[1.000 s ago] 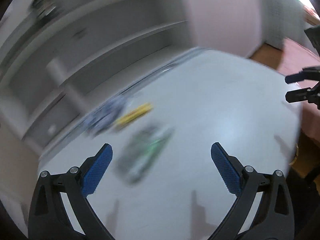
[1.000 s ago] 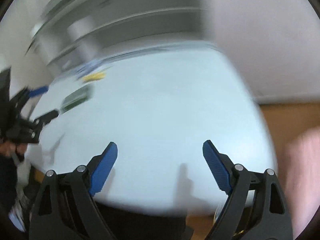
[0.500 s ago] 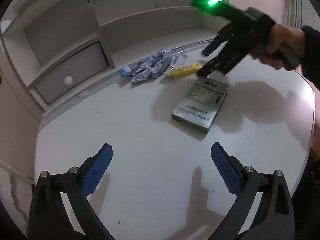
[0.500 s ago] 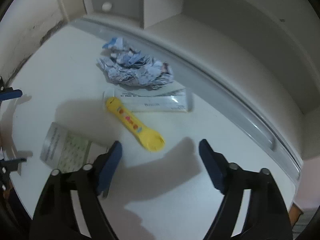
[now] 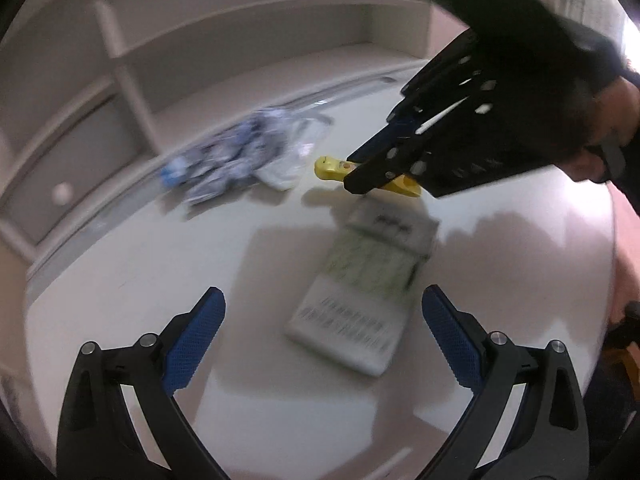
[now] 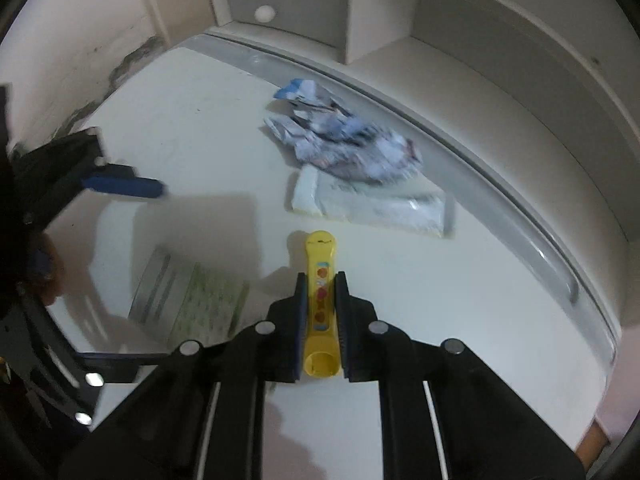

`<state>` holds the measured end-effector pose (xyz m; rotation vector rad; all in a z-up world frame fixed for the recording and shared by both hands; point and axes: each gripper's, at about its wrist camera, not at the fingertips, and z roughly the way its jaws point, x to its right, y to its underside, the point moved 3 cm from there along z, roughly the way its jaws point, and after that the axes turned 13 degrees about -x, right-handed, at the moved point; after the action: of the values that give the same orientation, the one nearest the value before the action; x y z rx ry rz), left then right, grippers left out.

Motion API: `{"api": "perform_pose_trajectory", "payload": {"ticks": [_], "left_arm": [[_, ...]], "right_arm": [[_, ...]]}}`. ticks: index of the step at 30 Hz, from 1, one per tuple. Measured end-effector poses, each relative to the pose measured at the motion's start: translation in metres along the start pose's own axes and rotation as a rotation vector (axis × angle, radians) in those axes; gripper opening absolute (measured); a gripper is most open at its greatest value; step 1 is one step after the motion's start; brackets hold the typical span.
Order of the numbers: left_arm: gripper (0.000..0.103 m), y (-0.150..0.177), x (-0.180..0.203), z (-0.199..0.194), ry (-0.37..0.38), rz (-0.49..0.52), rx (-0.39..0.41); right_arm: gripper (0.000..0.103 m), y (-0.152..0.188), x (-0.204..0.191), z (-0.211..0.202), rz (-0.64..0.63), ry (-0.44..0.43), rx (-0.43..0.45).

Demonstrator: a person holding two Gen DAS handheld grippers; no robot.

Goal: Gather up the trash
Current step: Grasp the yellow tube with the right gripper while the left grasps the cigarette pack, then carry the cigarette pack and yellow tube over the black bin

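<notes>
Fingers of the right gripper have come together on the yellow tube, which half a second ago lay free on the table between jaws still spread wide. They now clamp its middle, its flat end poking out ahead, its round open end back toward the camera. Whether it has left the tabletop cannot be told.

Left gripper has dropped closer to the flat box (grey-green, printed lines at the near end), and its blue pads stay wide apart, holding nothing, the box lying just ahead between them.

Beyond the tube sits a clear wrapper, and touching its far edge is a blue-white crumpled paper, up against the raised strip at the table's back. White shelving with a knobbed drawer rises behind. From the left wrist, the right gripper and the hand on it cover most of the tube.
</notes>
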<state>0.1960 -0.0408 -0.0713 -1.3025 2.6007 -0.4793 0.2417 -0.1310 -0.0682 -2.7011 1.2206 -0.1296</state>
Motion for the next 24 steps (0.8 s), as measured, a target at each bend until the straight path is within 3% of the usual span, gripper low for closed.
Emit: {"api": "perform_pose_trajectory", "payload": {"ticks": [2,8,11,14,20,24], "left_arm": [[0.096,-0.008,0.007,0.007,0.021,0.034,-0.029],[0.093,-0.016,0.018,0.020,-0.023,0.066,-0.089],[0.063,-0.014,0.025,0.014,0.010,0.046,-0.079],[0.058,-0.015,0.042,0.011,0.005,0.043,-0.075],[0.057,-0.037,0.148,-0.010,0.103,0.133,-0.001],[0.057,-0.049,0.271,-0.029,0.236,0.307,0.061]], "right_arm": [[0.014,0.016,0.004,-0.011,0.026,0.002,0.011],[0.014,0.096,0.013,-0.044,0.165,-0.005,0.059],[0.014,0.157,0.021,-0.051,0.306,0.000,0.076],[0.014,0.230,0.031,-0.057,0.489,0.025,0.113],[0.014,0.384,0.041,-0.074,0.890,0.089,0.242],[0.014,0.483,0.049,-0.068,1.133,0.130,0.257]]}}
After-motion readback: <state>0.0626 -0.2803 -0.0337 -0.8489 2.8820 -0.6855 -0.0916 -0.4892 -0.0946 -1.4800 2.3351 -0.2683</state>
